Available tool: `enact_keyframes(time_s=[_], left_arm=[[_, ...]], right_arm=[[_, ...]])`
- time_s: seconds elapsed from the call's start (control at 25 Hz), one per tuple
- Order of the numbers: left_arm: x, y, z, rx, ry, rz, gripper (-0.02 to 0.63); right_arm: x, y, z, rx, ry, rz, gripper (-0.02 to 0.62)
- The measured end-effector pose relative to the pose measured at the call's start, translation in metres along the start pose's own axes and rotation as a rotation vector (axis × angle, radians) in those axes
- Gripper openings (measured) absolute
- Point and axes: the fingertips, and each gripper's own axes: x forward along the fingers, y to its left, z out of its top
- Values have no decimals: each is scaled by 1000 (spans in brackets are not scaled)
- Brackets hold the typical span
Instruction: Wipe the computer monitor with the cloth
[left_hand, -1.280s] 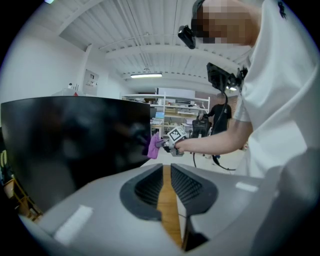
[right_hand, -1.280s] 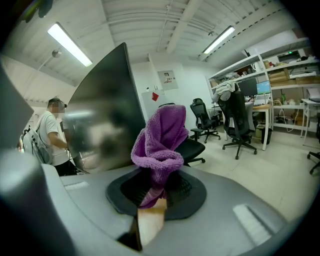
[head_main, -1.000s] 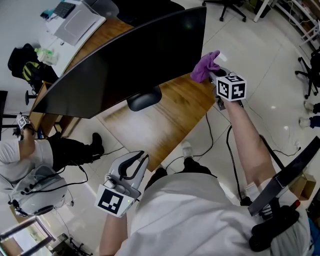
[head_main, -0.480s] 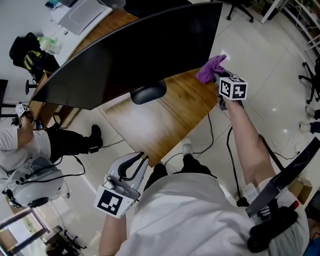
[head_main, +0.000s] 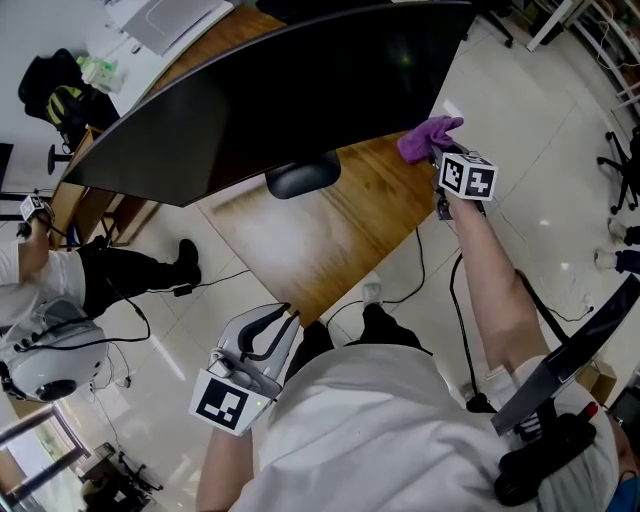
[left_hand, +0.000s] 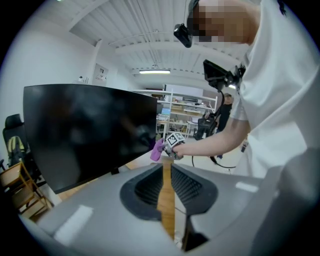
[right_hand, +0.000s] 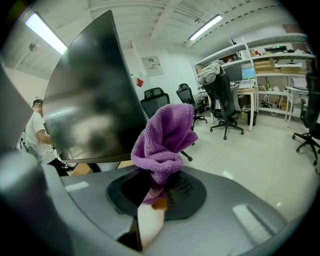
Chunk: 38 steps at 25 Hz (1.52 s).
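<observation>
Purple cloth (right_hand: 164, 135) bunches from the right gripper (right_hand: 154, 194), clamped tight, monitor (right_hand: 92, 95) just to its left; the left gripper (left_hand: 167, 200) is closed, empty.

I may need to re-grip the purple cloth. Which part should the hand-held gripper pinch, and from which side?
Pinch the purple cloth at its gathered lower end, as the right hand-held gripper does now, coming from the side away from the monitor. The bunched bulk then stands beyond the jaws, likely free to meet the screen.
</observation>
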Motion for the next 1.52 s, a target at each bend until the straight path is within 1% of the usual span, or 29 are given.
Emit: enact_keyframes(time_s=[0.32, 1.0, 1.52], left_arm=[[-15, 6, -6, -9, -15, 6, 71], [-66, 26, -27, -43, -57, 54, 71], [-102, 45, -43, -57, -70, 81, 71]], right_arm=[[2, 27, -9, 19, 11, 2, 57], [17, 110, -21, -38, 40, 51, 57], [32, 172, -36, -67, 56, 89, 57]])
